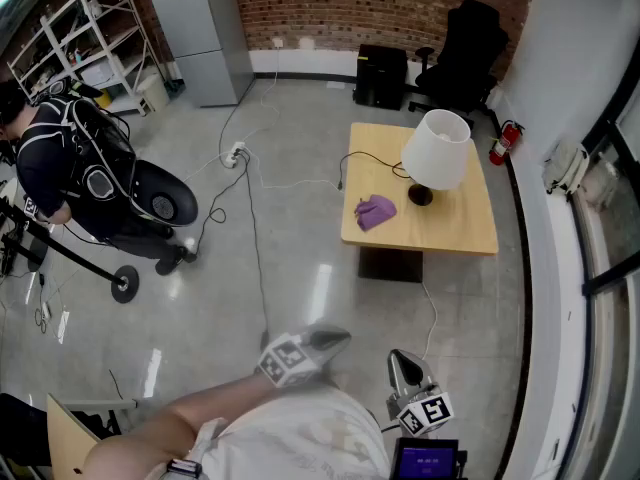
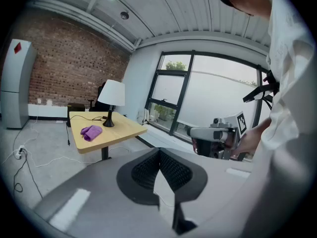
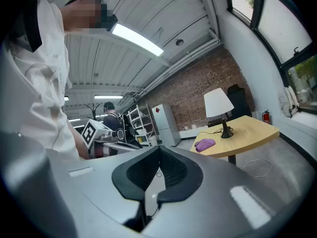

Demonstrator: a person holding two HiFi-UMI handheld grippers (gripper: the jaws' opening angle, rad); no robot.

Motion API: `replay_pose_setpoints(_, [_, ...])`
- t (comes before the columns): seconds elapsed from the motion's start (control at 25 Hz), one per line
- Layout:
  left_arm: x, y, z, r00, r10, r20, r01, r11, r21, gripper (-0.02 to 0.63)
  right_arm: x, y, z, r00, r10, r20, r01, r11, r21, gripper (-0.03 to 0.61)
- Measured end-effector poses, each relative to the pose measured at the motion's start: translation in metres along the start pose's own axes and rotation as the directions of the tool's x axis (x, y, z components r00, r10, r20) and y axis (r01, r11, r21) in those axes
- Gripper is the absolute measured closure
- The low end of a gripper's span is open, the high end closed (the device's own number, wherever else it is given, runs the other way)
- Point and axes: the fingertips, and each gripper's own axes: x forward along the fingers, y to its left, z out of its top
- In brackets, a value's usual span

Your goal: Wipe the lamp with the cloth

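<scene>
Lamp [image 1: 436, 150] with white cone shade and black stem and foot, upright on a square light-wood table [image 1: 455, 230], upper right of centre in the head view. Crumpled purple cloth [image 1: 375, 211] on the same tabletop, just left of the lamp's foot, close but not touching. Same pair small at mid left of the left gripper view and at mid right of the right gripper view, cloth nearer the camera than the lamp in both.

Left gripper [image 1: 338, 338], grey with a marker cube, at bottom centre of the head view, over polished grey concrete floor [image 1: 300, 228] and well apart from the table. Jaws clenched, ribbed black pads meeting at the tips, nothing between them. Right gripper [image 1: 399, 356] just to its right, equally far from the table, jaws likewise pressed together and empty.

Tall grey cabinet [image 1: 205, 28] against the brick wall at upper left. Black office chair [image 1: 465, 53] at the top, beyond the table. Red fire extinguisher [image 1: 499, 146] by the white wall, right of the table. Person in dark clothes [image 1: 55, 168] bent over at the left edge.
</scene>
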Motion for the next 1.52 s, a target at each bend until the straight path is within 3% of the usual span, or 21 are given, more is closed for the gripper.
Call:
replay_pose_setpoints(0.56, [-0.004,-0.012,0.019,0.999,-0.027,0.042,0.025,0.998,0.061,0.612,-0.012,-0.007,0.01,0.994,-0.08,0.068,0.081,0.997,-0.016,0.565])
replay_pose_setpoints(1.08, [0.008,-0.013,0.027,0.995,-0.061,0.073,0.056,0.996,0.067,0.612,-0.028,-0.018,0.016,0.984,-0.155,0.088,0.157,0.988,-0.016,0.565])
replay_pose_setpoints(1.52, [0.015,-0.012,0.065,0.991,-0.045,0.125,0.03,0.992,0.119,0.612,-0.033,-0.048,0.042,0.98,-0.185,0.069,0.189,0.981,-0.052,0.565])
